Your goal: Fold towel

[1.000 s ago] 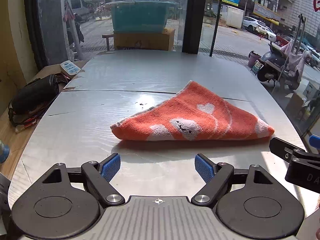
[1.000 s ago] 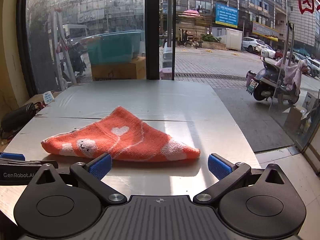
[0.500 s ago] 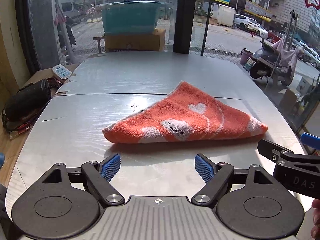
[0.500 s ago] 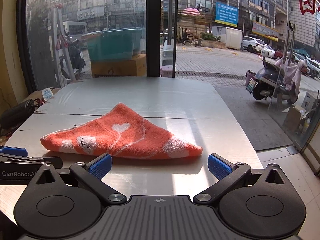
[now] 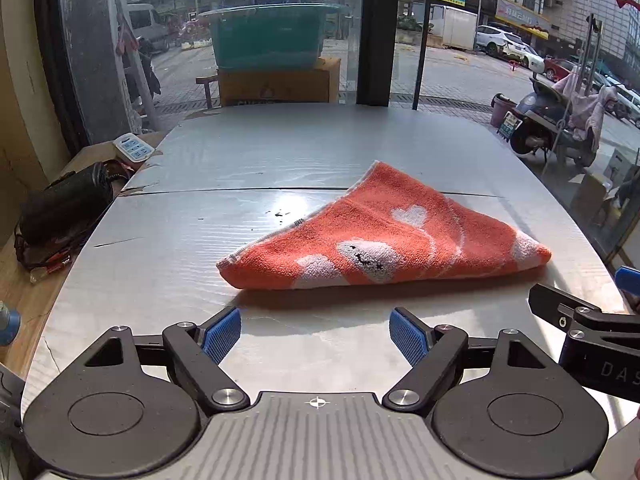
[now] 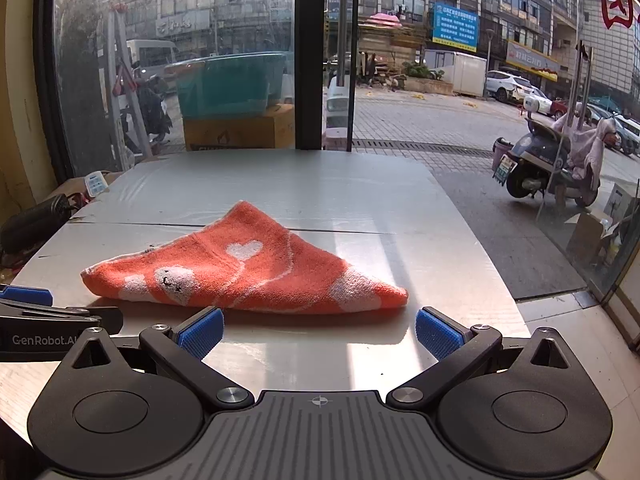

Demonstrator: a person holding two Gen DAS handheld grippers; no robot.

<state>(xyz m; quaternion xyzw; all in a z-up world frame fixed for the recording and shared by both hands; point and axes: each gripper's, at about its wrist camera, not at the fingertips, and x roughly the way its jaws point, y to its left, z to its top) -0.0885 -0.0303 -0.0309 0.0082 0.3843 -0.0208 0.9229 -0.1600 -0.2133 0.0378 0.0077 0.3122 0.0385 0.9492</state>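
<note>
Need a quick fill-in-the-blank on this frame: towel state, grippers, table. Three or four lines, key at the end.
1. The orange towel lies folded into a ____ shape on the metal table.
2. Both the left gripper and the right gripper are ____.
3. Neither gripper holds the ____.
4. The white motifs on the towel include a ____ above a smiling face.

Missing words: triangle; open; towel; heart

Just ahead of the left gripper point(image 5: 316, 334), the towel point(image 5: 384, 236) is rough, looped orange terry cloth with white patches. It lies on a table point(image 5: 280, 152) of brushed, shiny metal that glares in the sun. Both the left and the right gripper point(image 6: 318, 332) have matt black plastic arms, ribbed blue pads point(image 6: 200, 332), bright metal pins and a grooved grey body.
</note>
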